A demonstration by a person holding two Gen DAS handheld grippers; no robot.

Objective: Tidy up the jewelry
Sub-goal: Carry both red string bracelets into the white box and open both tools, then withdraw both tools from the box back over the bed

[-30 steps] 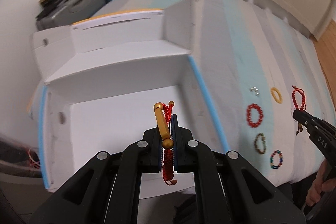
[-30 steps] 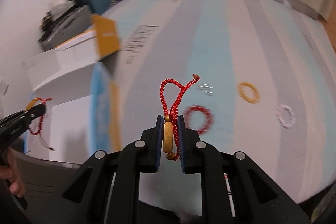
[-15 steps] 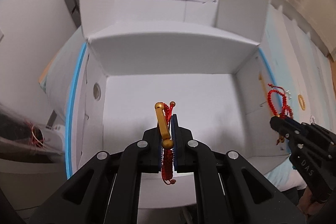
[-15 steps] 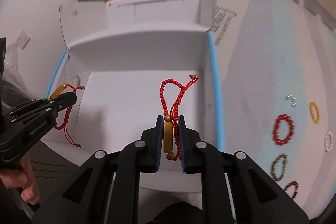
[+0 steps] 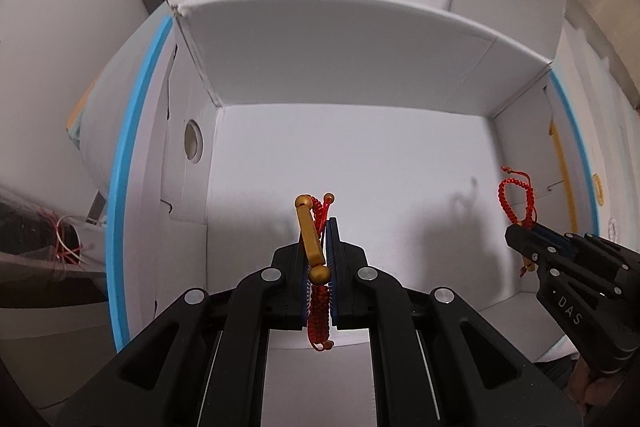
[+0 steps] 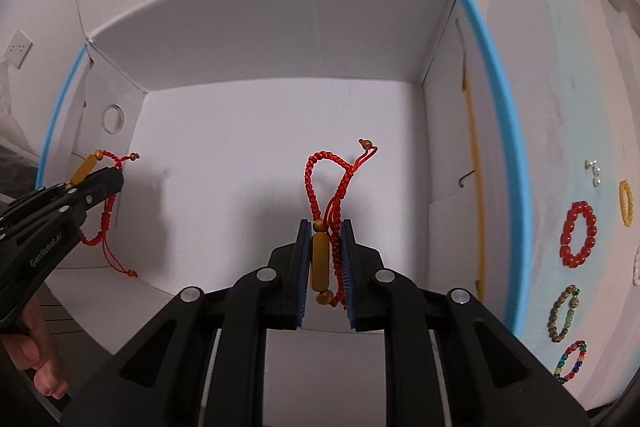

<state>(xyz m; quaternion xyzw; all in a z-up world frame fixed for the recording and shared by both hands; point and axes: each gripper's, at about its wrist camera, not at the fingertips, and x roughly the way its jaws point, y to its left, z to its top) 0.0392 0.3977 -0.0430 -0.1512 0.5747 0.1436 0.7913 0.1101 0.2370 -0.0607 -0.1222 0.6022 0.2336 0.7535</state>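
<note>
A: Left wrist view first. The left gripper (image 5: 320, 247) is pinching a red braided cord bracelet (image 5: 319, 303) with a long amber-gold tube bead; the bead sticks up past the blue pads and a knotted tail hangs below them. It sits over the white floor of the open cardboard box (image 5: 360, 67).

B: And the right gripper (image 6: 326, 247)?

A: Pressed onto a second red braided bracelet (image 6: 326, 183) of the same make: gold tube bead upright between the jaws, a loop of plaited cord rising above it, a thin tail ending in a small round bead. It is also above the box floor, to the right of the other one.

B: Any writing?

A: "DAS" in pale letters on the right gripper's black body, "GenRobot.AI" on the left one. There is small print on the box's back flap, too blurred to read, I think.

B: Materials?

A: Matte white corrugated card, a round finger hole (image 5: 193, 145) in the left wall, a blue edge strip (image 6: 500, 147). On the pale striped cloth (image 6: 560, 87) beside the box lie a glossy red bead bracelet (image 6: 579, 234), an orange ring-shaped bracelet (image 6: 625, 203), a brown-green beaded bracelet (image 6: 564, 313) and a multicoloured bead bracelet (image 6: 572, 361).
</note>
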